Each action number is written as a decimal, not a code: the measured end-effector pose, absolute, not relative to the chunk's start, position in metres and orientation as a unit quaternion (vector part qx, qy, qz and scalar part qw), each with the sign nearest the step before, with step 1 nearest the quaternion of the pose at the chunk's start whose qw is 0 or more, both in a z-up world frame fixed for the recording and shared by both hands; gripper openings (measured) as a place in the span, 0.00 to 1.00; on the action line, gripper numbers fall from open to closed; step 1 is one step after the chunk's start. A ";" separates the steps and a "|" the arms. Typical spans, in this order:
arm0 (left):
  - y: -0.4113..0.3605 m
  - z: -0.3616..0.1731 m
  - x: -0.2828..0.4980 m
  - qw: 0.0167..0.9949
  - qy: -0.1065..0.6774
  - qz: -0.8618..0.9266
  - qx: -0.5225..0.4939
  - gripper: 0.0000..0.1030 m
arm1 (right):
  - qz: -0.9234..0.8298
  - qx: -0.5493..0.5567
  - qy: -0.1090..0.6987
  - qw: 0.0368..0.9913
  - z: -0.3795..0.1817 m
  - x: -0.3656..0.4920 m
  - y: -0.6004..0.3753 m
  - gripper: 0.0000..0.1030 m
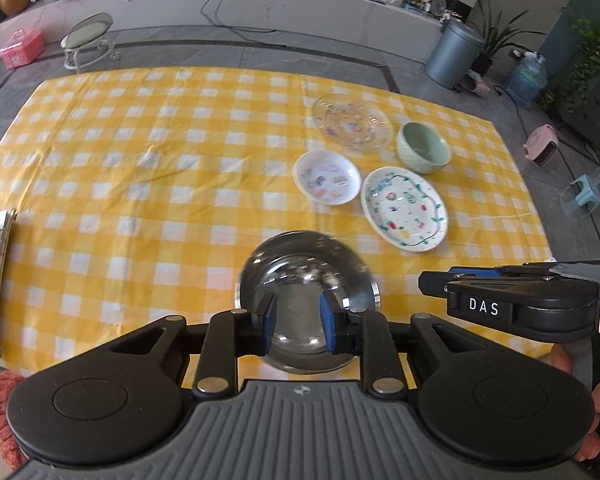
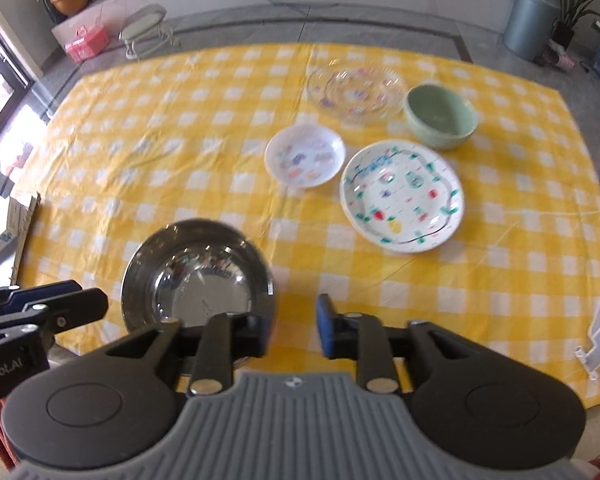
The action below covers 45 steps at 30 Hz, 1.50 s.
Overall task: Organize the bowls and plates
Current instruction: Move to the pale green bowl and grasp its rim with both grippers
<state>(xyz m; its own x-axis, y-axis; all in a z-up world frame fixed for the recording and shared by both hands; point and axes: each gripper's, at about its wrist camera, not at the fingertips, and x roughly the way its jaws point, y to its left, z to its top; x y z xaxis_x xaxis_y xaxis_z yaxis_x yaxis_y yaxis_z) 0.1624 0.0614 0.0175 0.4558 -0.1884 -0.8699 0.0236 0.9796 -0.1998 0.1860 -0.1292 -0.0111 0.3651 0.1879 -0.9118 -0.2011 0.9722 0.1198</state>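
Room: grey tiled floor, a long pale counter along the far wall, cluttered with bags and small items. A pink box sits on the floor at far left beside a small stool; a grey bin and potted plants stand at far right.

Desk: covered in a yellow-and-white checked cloth, creased in places. At the left edge lies a flat ring-bound pad, partly off the cloth.

Near centre: a steel bowl, shiny, upright, motion-blurred at its far rim. The left hand-held gripper has its blue pads on either side of the bowl's near wall; the jaws look closed onto it, though whether the bowl is lifted or resting on the cloth cannot be told. In the right wrist view the same steel bowl shows at near left, with the left hand-held gripper reaching in from the left edge.

Right of centre, well apart from the steel bowl: a small white dish with coloured prints, and just beside it to the right a larger white plate with a green-trimmed pattern. Behind these, a clear glass plate, and just beside it on the right a pale green bowl, upright and empty.

Right hand-held gripper: jaws apart, nothing between the pads, hovering over the near cloth to the right of the steel bowl.
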 end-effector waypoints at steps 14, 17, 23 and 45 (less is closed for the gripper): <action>0.005 0.037 0.210 0.866 0.483 -0.109 -0.076 0.55 | 0.055 0.068 0.517 0.851 0.021 0.215 -0.239 0.46; 0.006 0.036 0.228 0.866 0.478 -0.118 -0.092 0.57 | 0.046 0.083 0.509 0.855 0.018 0.230 -0.258 0.51; 0.003 0.027 0.278 0.865 0.478 -0.109 -0.106 0.58 | 0.039 0.109 0.505 0.855 0.003 0.273 -0.284 0.51; -0.053 -0.067 0.442 0.835 0.515 -0.143 -0.126 0.49 | 0.048 0.066 0.490 0.868 -0.085 0.442 -0.271 0.33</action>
